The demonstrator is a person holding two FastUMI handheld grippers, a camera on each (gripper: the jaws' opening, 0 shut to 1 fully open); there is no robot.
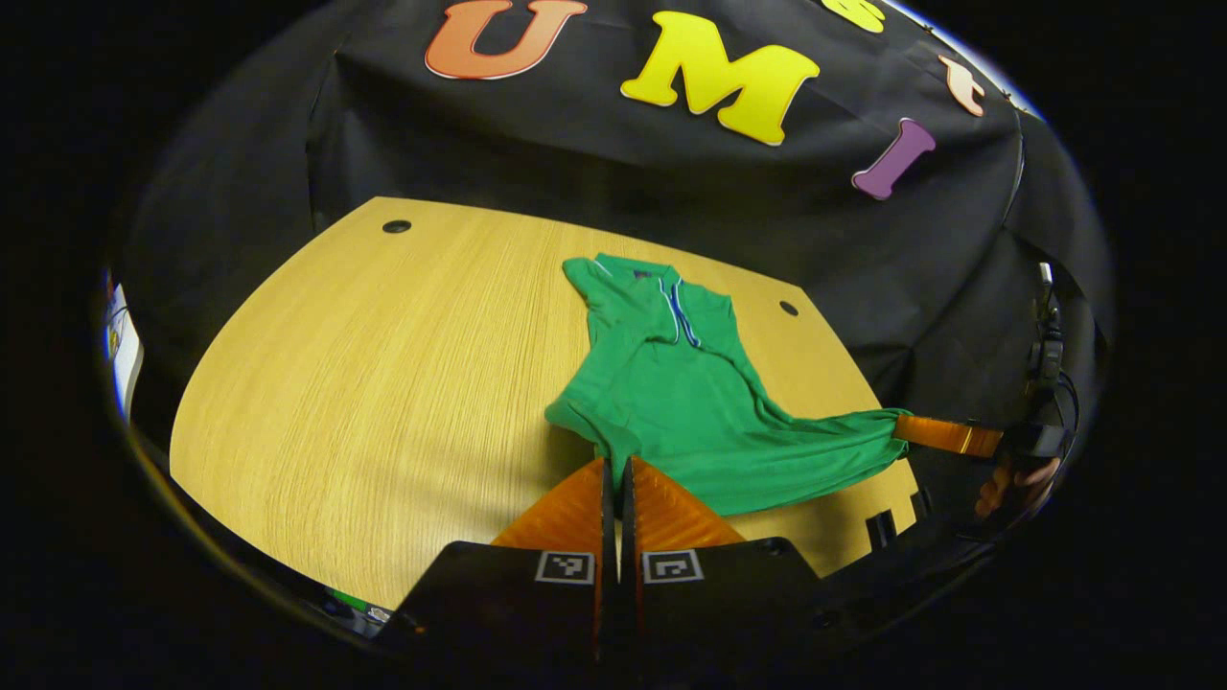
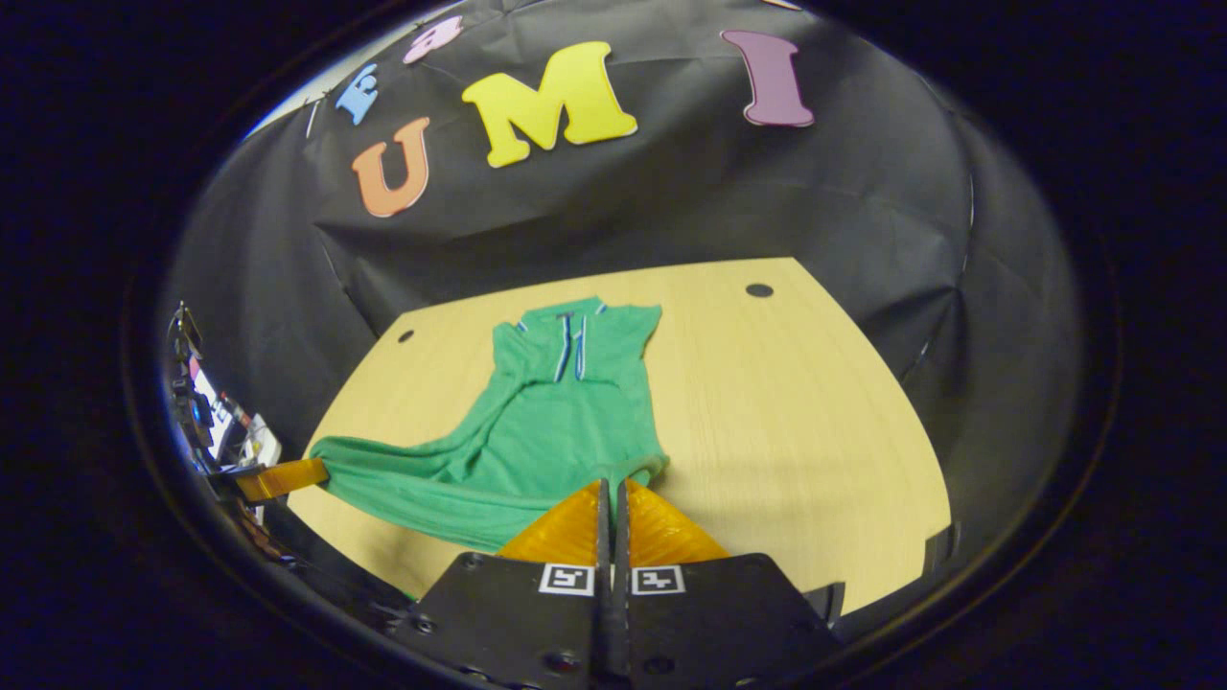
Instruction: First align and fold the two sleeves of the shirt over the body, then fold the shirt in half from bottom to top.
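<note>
In the left gripper view the left claw (image 1: pixel 616 471) is closed, its two fingers pressed together on the near hem corner of the green polo shirt (image 1: pixel 690 402). In the right gripper view the right claw (image 2: pixel 611 491) is likewise clamped tight on the opposite hem corner of that shirt (image 2: pixel 546 422). Both bottom corners look lifted a little off the wooden surface (image 1: pixel 383 383), though the fisheye makes the height hard to judge. Between the two claws the lower hem stretches taut and wrinkled toward the surface's near edge. Farther off, the shirt's body lies on the surface (image 2: pixel 815 402) with both sleeves folded over it, the collar and striped placket at the far end, near the black cloth wall (image 1: pixel 575 163).
</note>
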